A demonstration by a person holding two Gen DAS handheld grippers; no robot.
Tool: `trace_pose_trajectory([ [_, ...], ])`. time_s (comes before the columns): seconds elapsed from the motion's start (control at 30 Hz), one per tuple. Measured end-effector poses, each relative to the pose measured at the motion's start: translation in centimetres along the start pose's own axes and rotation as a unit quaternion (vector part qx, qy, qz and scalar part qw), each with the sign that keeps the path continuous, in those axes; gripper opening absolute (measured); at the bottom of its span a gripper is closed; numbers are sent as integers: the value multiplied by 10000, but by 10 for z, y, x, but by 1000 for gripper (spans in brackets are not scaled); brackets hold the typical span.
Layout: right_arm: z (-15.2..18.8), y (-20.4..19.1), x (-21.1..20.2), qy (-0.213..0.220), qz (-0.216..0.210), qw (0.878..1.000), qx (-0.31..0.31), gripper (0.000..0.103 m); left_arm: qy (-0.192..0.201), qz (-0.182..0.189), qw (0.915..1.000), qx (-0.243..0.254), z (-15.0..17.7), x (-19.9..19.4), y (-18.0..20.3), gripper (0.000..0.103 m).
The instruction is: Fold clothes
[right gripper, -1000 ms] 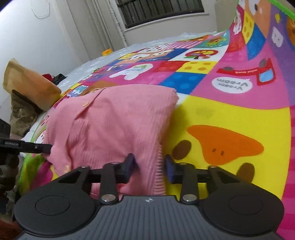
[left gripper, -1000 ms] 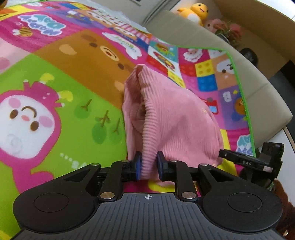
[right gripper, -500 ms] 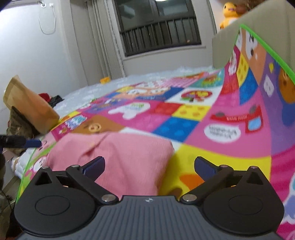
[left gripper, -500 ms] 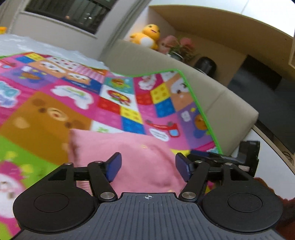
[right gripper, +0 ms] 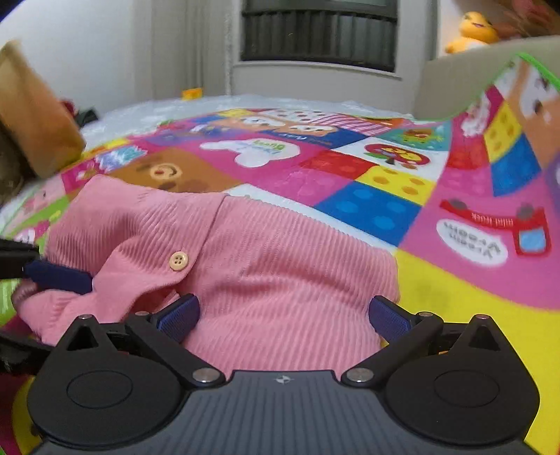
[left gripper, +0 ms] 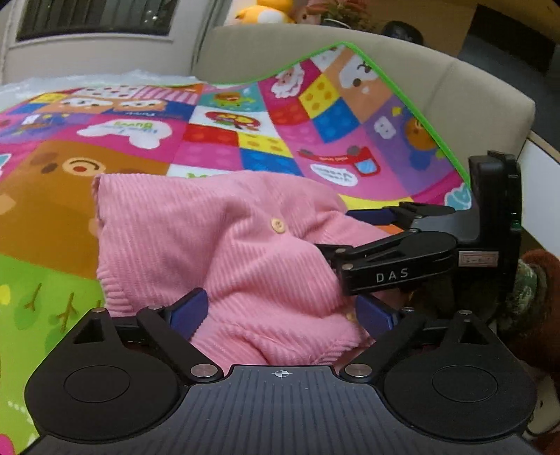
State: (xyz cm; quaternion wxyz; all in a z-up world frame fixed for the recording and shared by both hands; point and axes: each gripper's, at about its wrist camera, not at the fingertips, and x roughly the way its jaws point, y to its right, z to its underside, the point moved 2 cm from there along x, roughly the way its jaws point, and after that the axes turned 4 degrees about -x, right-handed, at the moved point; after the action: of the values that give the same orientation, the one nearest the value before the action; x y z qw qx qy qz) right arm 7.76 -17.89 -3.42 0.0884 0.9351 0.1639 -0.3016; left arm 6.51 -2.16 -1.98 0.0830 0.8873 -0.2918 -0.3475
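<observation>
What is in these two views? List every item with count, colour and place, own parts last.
Sweater: one, pink ribbed, folded on the mat near both grippers.
Buttons: two visible in the left view, cream, on the sweater front.
Play mat: one, multicoloured cartoon squares with green edging, under the sweater and up the sofa.
Sofa: one, beige, behind the mat.
Plush toy: one, yellow, on top of the sofa back.
Window: one, dark with bars, far wall.
Cushion: one, tan, far left of the right view.
Left gripper: black with blue pads, open around the sweater.
Right gripper: same, open around the sweater.
</observation>
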Motion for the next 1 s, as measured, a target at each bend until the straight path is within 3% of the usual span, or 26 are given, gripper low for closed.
trace_pose_trajectory([
  [0.17,-9,11,-7,-204,-306,9993,44,103,14,88,9999,-101,-2,0,-2,98],
  [0.37,-12,31,-38,307,-516,9971,457,103,58,119,9998,-168,-3,0,-2,98],
  [0.6,5,63,-34,381,230,9955,833,103,75,141,9996,-220,-4,-3,-1,98],
  [0.67,14,72,-26,313,356,9940,982,103,137,451,9985,-269,-7,-9,5,98],
  [0.77,31,86,-15,352,100,9866,1589,103,242,810,9961,-253,-12,-15,16,98],
  [1.0,42,87,-16,672,74,9823,1749,103,161,682,9975,79,-14,15,34,101],
])
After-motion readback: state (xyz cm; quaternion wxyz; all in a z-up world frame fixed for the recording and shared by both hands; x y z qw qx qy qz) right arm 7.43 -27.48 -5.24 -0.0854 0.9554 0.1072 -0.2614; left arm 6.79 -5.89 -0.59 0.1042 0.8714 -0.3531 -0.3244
